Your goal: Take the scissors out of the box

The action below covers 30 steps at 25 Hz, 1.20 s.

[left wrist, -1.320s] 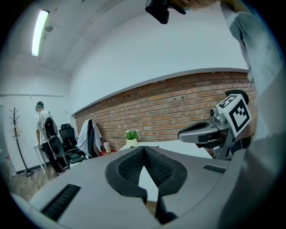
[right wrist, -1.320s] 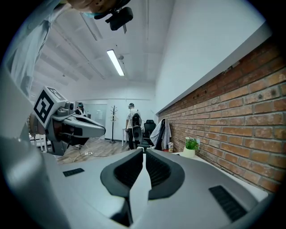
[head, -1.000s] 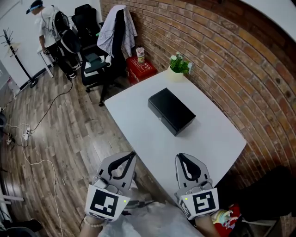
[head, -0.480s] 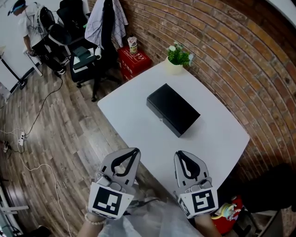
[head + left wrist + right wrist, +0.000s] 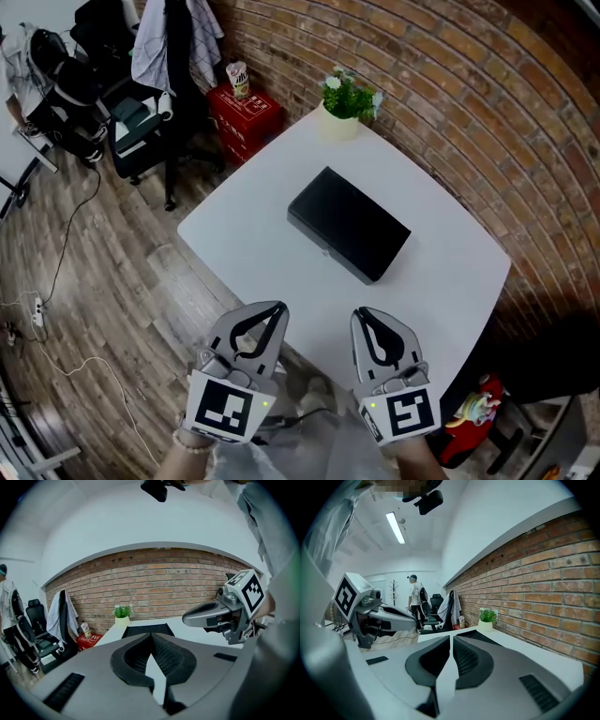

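I cannot see the scissors, so I judge they lie inside the closed box (image 5: pixel 349 225) in the middle of the table (image 5: pixel 450 281), and its lid must be opened first. I hold my left gripper (image 5: pixel 271 309) and right gripper (image 5: pixel 363 317) side by side at the near edge, well apart from the box. Both are pressed together and empty, and they point at the box, ready to reach.

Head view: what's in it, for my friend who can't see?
A closed black box lies on a white table, a potted plant at the far corner. The left gripper and right gripper hover shut near its front edge.
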Each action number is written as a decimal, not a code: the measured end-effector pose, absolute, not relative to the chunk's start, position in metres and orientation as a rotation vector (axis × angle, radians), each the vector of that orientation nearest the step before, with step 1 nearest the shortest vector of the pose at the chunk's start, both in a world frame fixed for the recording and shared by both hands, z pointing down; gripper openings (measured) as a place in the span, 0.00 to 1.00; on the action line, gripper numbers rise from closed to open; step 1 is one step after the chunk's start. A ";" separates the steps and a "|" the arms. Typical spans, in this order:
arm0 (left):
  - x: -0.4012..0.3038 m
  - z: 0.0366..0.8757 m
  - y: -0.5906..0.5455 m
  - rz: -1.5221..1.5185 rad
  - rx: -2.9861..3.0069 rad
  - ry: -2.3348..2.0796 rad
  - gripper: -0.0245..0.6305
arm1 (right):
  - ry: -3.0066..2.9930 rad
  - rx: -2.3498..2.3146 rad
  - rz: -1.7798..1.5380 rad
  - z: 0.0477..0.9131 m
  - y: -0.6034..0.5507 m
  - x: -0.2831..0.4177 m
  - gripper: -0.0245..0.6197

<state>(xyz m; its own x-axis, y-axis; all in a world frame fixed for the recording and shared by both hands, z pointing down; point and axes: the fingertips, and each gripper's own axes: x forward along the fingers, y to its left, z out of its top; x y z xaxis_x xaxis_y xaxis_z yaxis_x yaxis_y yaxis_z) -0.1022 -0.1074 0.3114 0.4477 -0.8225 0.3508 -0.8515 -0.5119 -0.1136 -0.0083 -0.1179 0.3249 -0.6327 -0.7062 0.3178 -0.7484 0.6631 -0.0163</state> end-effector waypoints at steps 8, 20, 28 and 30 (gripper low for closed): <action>-0.101 0.344 -0.148 0.590 2.640 -1.356 0.07 | -2.567 1.281 0.184 0.335 -0.151 -0.012 0.12; -0.083 0.379 -0.183 0.558 2.679 -1.227 0.07 | -2.454 1.404 0.267 0.365 -0.163 0.004 0.12; -0.073 0.409 -0.206 0.572 2.675 -1.169 0.07 | -2.419 1.477 0.310 0.383 -0.172 0.011 0.12; -0.070 0.417 -0.212 0.592 2.673 -1.153 0.07 | -2.404 1.479 0.320 0.388 -0.174 0.012 0.12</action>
